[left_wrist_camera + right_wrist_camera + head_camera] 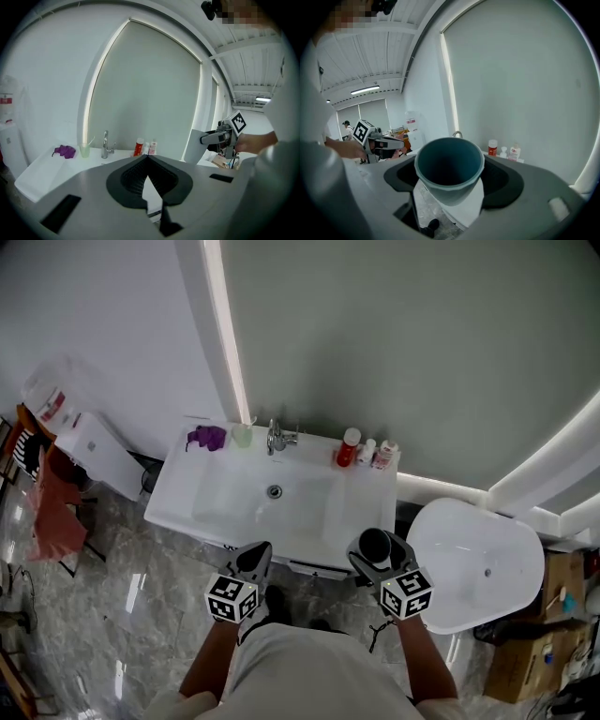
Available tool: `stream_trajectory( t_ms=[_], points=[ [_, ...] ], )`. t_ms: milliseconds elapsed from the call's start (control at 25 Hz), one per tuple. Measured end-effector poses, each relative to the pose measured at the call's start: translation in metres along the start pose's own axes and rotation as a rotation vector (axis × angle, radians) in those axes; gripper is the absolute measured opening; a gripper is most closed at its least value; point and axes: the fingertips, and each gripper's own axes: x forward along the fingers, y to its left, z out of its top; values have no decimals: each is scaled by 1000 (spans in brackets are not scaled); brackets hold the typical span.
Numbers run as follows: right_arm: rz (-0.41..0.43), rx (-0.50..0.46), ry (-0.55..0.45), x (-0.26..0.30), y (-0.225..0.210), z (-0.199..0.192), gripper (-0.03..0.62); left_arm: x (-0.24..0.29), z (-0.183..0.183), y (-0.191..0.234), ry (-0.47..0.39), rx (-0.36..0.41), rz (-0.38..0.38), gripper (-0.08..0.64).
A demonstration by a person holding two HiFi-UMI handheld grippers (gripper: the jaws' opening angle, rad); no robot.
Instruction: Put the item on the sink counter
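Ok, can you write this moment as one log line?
right gripper: jaws shut on teal cup | left gripper: jaws together, empty | teal cup: held in front of sink counter, not yet down

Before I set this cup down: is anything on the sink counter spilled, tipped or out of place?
Nothing stands out: the red bottle and green cup stand upright at the back; no spill shows on the sink counter.
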Motion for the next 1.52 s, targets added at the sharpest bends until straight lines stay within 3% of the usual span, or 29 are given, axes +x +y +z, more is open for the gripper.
stream_trajectory(
  t_ms=[480,840,1240,1520],
  points=[
    [-85,9,33,84,5,22,399,43,14,72,60,30,-127,5],
    [-110,2,56,140,7,35,397,57,12,111,85,22,-175,5],
    [-110,-14,95,199,-14,40,399,68,12,131,88,-23,-147,5],
    [-82,-38,143,243,-40,26,399,76,19,135,79,-62,-56,5]
  ],
)
